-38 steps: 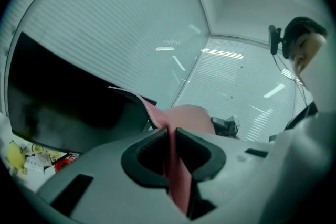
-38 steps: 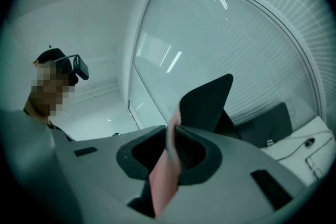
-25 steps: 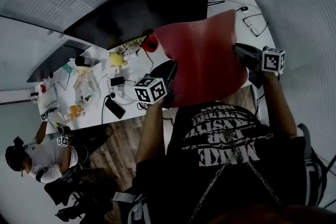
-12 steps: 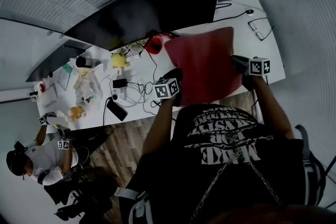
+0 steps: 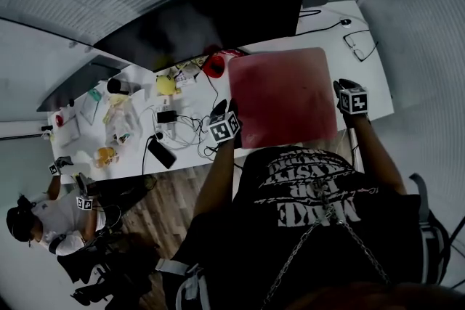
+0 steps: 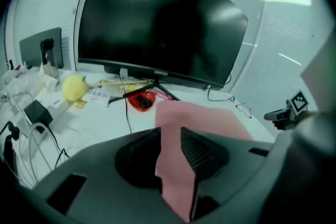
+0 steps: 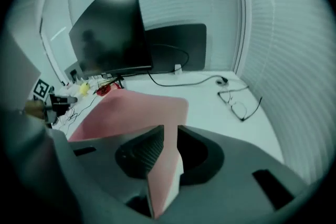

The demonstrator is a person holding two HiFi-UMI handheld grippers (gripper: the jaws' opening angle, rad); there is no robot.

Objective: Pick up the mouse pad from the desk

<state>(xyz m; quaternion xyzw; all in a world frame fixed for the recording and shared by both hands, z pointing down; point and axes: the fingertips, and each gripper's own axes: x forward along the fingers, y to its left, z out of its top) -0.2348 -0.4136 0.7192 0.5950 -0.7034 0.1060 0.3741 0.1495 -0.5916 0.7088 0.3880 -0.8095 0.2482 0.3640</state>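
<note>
The red mouse pad [image 5: 283, 94] lies nearly flat over the white desk [image 5: 374, 80] in front of the monitor. My left gripper [image 5: 220, 109] is at the pad's left edge and my right gripper [image 5: 339, 86] at its right edge. In the left gripper view the pad's corner [image 6: 176, 165] stands between the opening jaws, leaning on the right one with a gap at the left. In the right gripper view the pad [image 7: 131, 110] curls up between the jaws of that gripper [image 7: 170, 136], which are opening; the ribbed left pad [image 7: 152, 149] still touches it.
A large dark monitor [image 5: 211, 11] stands behind the pad. A red dish [image 5: 213, 63], a yellow ball [image 5: 166, 83], cables [image 5: 182, 128] and a black phone [image 5: 161, 150] crowd the desk's left. Glasses [image 5: 360, 43] lie at the far right. Another person [image 5: 43, 218] sits lower left.
The pad was held up and tilted a second ago; both grippers have come down with it, and it now lies almost flat over the desk.
</note>
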